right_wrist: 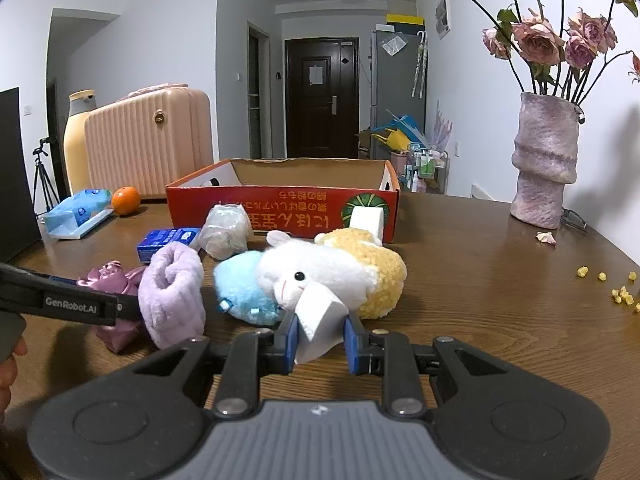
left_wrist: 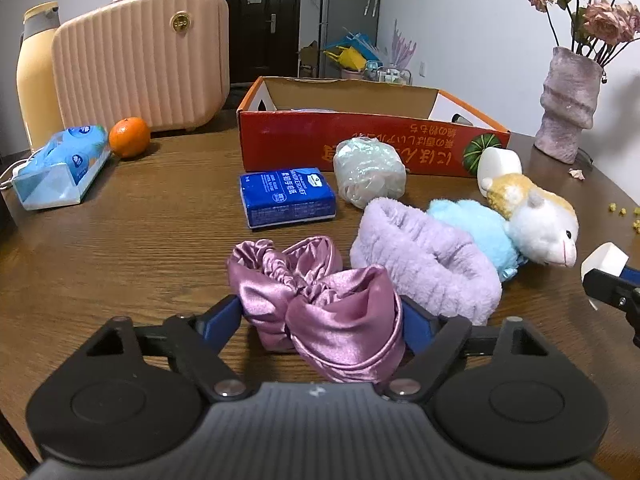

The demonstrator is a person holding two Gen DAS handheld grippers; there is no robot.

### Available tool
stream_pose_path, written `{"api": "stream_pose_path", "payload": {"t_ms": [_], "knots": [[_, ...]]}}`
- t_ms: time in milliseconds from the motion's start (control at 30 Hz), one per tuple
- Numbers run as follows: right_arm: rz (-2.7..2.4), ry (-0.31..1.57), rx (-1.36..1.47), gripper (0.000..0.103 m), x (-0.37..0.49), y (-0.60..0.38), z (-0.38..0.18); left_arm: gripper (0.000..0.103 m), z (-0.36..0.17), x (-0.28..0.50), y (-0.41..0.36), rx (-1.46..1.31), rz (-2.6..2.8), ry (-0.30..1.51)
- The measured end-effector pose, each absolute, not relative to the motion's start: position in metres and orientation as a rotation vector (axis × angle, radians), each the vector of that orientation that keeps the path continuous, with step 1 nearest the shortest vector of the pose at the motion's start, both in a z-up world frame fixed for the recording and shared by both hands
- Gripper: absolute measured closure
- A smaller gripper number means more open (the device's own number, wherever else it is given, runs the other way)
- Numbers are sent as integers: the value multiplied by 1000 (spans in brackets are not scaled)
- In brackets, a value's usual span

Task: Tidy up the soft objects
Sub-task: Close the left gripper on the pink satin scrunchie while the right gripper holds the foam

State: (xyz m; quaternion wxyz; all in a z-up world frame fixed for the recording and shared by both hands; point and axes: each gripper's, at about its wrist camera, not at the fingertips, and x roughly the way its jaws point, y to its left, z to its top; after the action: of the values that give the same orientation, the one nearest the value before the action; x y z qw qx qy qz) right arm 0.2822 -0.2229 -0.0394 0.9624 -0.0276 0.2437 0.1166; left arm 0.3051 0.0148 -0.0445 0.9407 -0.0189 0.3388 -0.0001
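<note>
Satin bonnet [left_wrist: 320, 304] lies on the table [left_wrist: 140, 240] between your left gripper's [left_wrist: 322, 316] pads, which touch both its sides; your right gripper [right_wrist: 320, 334] is clamped on white foam [right_wrist: 318, 320].

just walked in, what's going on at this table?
A person is sorting soft things with two handheld grippers. The left gripper has its jaws around the pink satin bonnet on the table. The right gripper is shut on a white tag or paper scrap beside the plush toy. The purple headband and tissue pack lie outside the orange box.
</note>
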Motion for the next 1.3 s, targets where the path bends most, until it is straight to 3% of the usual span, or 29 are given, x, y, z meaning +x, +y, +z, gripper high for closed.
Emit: {"api": "stream_pose_path", "payload": {"t_ms": [400,1300], "knots": [[240,498,-59,79,282,-221,-41,36,-43,302,13,-19,18,673],[218,432,-67,79,277,-220,-37,40,-20,276,29,-56,100,537]]}}
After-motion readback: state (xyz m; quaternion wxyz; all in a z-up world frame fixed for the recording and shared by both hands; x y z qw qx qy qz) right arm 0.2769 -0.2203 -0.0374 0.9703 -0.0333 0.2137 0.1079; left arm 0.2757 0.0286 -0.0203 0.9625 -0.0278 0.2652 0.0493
